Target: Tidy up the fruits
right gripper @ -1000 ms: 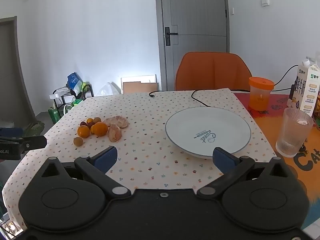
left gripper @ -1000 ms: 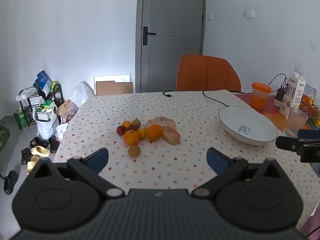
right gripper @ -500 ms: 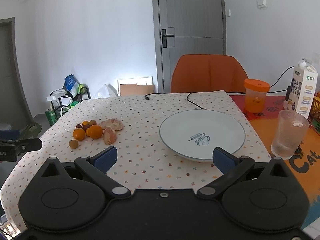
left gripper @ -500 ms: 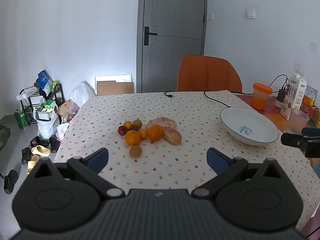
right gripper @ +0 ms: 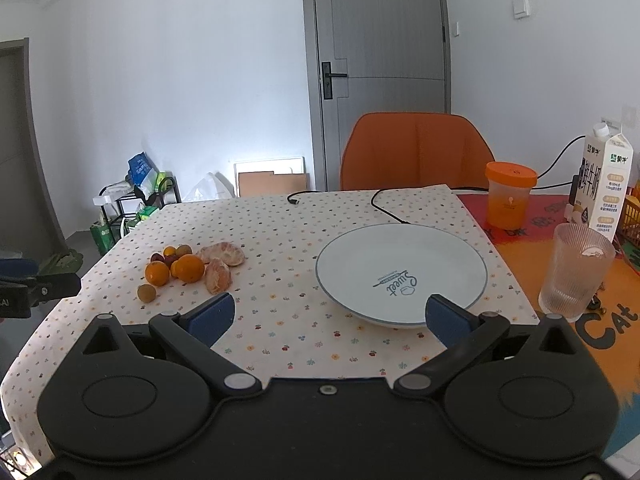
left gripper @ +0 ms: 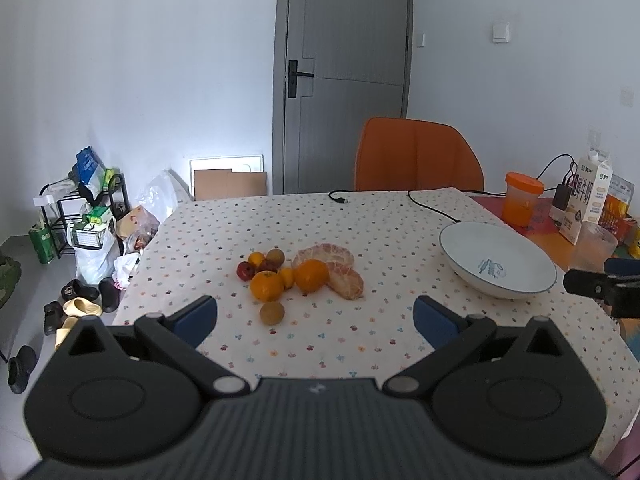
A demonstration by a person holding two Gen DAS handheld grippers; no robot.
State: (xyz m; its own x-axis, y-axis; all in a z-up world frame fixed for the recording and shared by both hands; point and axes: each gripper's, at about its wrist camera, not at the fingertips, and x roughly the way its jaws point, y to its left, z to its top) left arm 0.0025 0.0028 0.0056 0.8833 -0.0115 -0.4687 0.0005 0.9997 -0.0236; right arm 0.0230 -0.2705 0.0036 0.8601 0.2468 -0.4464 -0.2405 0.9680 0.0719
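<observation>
Left hand-held gripper [left gripper: 316, 314], right hand-held gripper [right gripper: 330, 314] both spread wide, empty; fruits [left gripper: 298, 276] beside plate [right gripper: 402, 274].

Home dining room. Worktop [left gripper: 360, 216] with floral cloth, orange chair [left gripper: 416, 156] at 12 o'clock, grey door [left gripper: 344, 76] behind it. Shoe rack [left gripper: 80, 208], slippers [left gripper: 80, 306] and bags [left gripper: 136, 228] on the floor at 9 o'clock; milk carton [right gripper: 606, 184] at 2 o'clock.

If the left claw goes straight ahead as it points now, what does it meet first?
Probably the small brown fruit at the near edge of the fruit cluster, just left of the open left claw's centreline; depth is uncertain.
</observation>
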